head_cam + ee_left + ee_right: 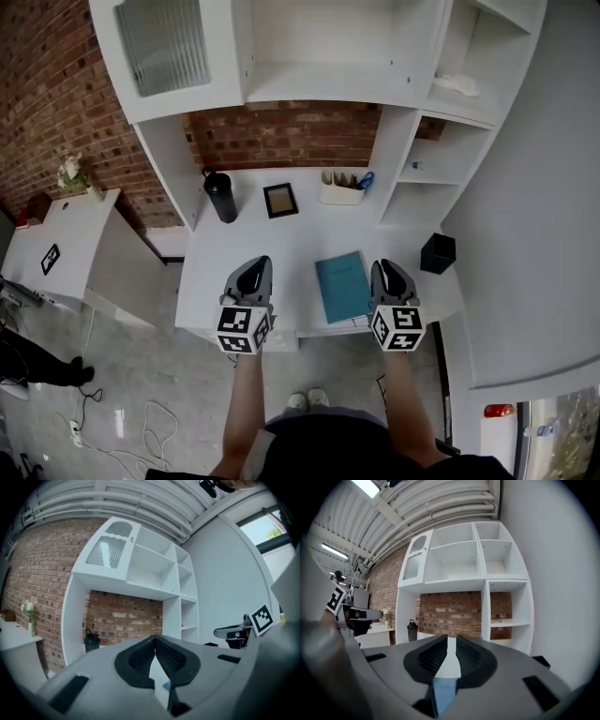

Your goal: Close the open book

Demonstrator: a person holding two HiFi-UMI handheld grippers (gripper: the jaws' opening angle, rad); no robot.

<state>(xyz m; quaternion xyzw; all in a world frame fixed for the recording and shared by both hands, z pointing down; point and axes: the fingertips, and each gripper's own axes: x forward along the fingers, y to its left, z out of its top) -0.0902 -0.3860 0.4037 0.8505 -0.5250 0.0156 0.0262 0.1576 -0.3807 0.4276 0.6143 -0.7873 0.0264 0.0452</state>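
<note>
Left gripper (154, 638) closed, empty, right gripper (451, 639) slightly parted, empty; both held level, flanking closed book (342, 286)

Each hand carried a grey plastic tool, the left gripper (259, 265) and the right gripper (385, 268), both tapering to a rounded nose and lined inside with black ribbed pads (140, 657). At the back of each sat a white cube (244, 329) printed with black square markers. The person wore a dark top (328, 445) and white shoes (307, 400).
</note>
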